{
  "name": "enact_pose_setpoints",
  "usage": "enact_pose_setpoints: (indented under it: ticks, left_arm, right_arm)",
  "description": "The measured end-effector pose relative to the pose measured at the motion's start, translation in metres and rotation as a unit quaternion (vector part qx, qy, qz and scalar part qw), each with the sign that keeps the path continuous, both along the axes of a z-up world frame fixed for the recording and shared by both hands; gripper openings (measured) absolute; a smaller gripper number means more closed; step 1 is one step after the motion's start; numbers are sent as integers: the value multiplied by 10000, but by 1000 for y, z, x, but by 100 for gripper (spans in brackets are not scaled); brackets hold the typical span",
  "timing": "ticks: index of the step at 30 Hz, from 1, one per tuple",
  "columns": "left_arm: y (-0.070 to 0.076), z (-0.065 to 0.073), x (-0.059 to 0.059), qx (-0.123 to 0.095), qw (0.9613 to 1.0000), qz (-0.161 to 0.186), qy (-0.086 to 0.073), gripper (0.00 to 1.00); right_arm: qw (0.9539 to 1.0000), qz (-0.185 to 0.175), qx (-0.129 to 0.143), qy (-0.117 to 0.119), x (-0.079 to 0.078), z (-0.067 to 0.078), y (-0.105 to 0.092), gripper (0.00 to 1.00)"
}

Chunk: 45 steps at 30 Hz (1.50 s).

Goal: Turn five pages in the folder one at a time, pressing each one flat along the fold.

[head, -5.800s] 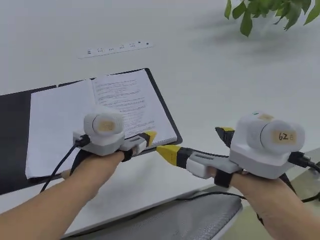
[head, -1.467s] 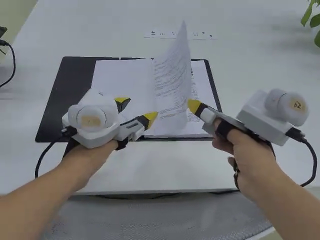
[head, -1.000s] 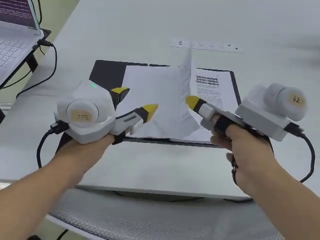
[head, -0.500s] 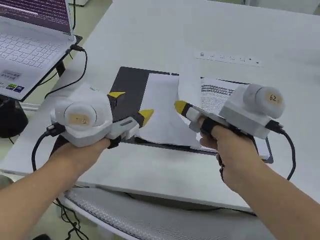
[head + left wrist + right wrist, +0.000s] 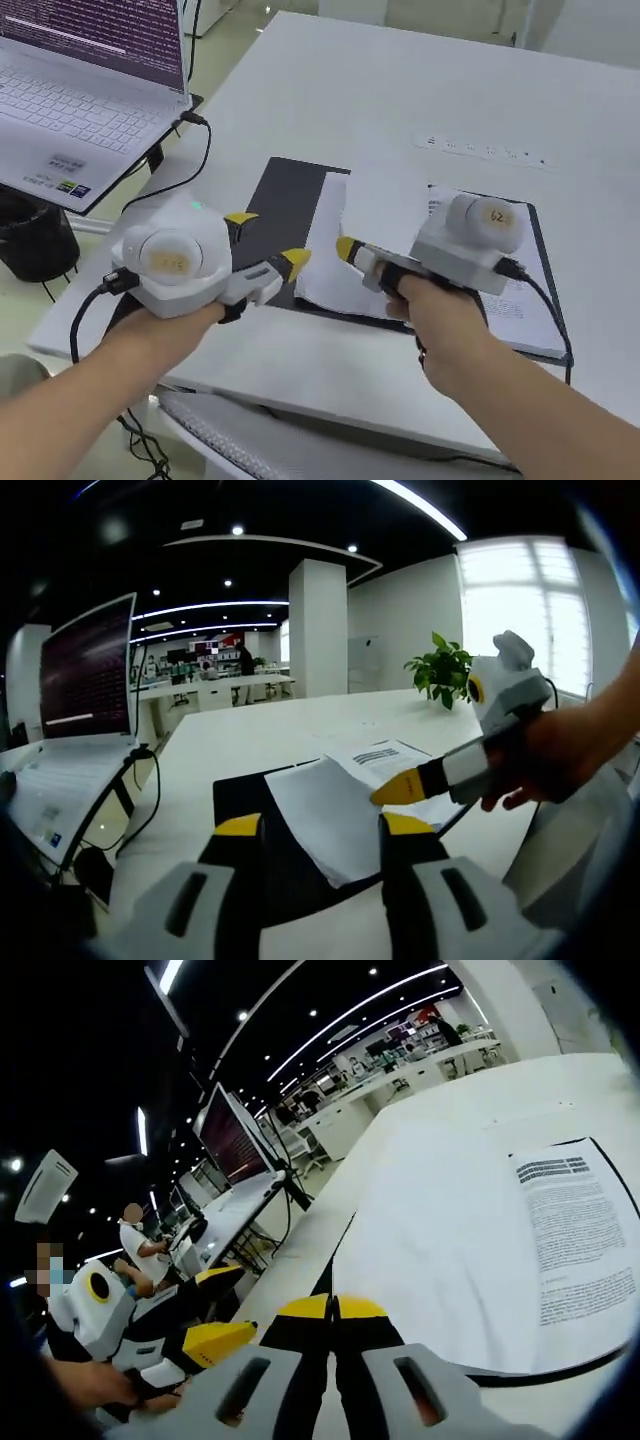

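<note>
The black folder (image 5: 283,192) lies open on the white table, with a printed sheet (image 5: 530,300) on its right half. My right gripper (image 5: 347,248) is shut on the edge of a white page (image 5: 375,215) that leans over toward the folder's left half. From the right gripper view, the jaws (image 5: 332,1307) are closed together at the near edge of that page (image 5: 450,1220). My left gripper (image 5: 268,238) hovers open just left of it, above the folder's near-left part, holding nothing. Seen in the left gripper view, the page (image 5: 320,805) lies beyond the open left gripper (image 5: 320,825), with the right gripper's yellow tip (image 5: 405,788) at the page's edge.
An open laptop (image 5: 90,90) stands at the far left with a cable (image 5: 190,150) running toward the folder. A power strip (image 5: 485,150) lies beyond the folder. A dark object (image 5: 35,240) sits below the table's left edge. A grey chair seat (image 5: 300,440) is at the near edge.
The right gripper has carried the lifted page from upright over the fold down toward the left half. The head camera has swung left, bringing the laptop into view.
</note>
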<state>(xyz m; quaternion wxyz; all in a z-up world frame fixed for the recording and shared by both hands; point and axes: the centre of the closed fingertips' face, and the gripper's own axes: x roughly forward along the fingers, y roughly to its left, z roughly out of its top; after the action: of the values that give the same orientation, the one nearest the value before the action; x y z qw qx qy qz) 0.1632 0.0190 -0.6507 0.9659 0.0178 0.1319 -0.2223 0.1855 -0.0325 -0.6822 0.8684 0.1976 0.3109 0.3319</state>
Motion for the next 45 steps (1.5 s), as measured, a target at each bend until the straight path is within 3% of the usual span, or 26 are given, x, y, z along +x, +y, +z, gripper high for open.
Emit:
enact_pose_setpoints:
  ticks: [1,5,14,21,32,38,42,45]
  left_arm:
    - [1,-2,0,9,10000,-1,24,44]
    - [7,-7,-4,44,9999,31,112,43]
    - [27,-18,-9,82,9994,208,274,43]
    - [35,-26,-8,51,9988,327,357,42]
    - [33,-39,-4,89,9981,329,521,43]
    - [30,-46,0,138,9975,317,621,43]
    - [26,-51,3,193,9970,270,697,43]
    - [22,-56,8,217,9966,223,763,42]
  right_arm:
    - [9998,89,-181,42,1,-8,3,0]
    - [9987,226,-438,145,5,-28,14,0]
    - [9943,422,-885,430,6,-74,27,0]
    - [9924,486,-1053,405,5,-89,29,0]
    - [9939,272,-860,631,0,-101,27,0]
    - [9945,400,-694,681,-10,-102,31,1]
    - [9959,393,-462,671,-16,-94,31,0]
    - [9971,382,-411,522,-22,-81,24,0]
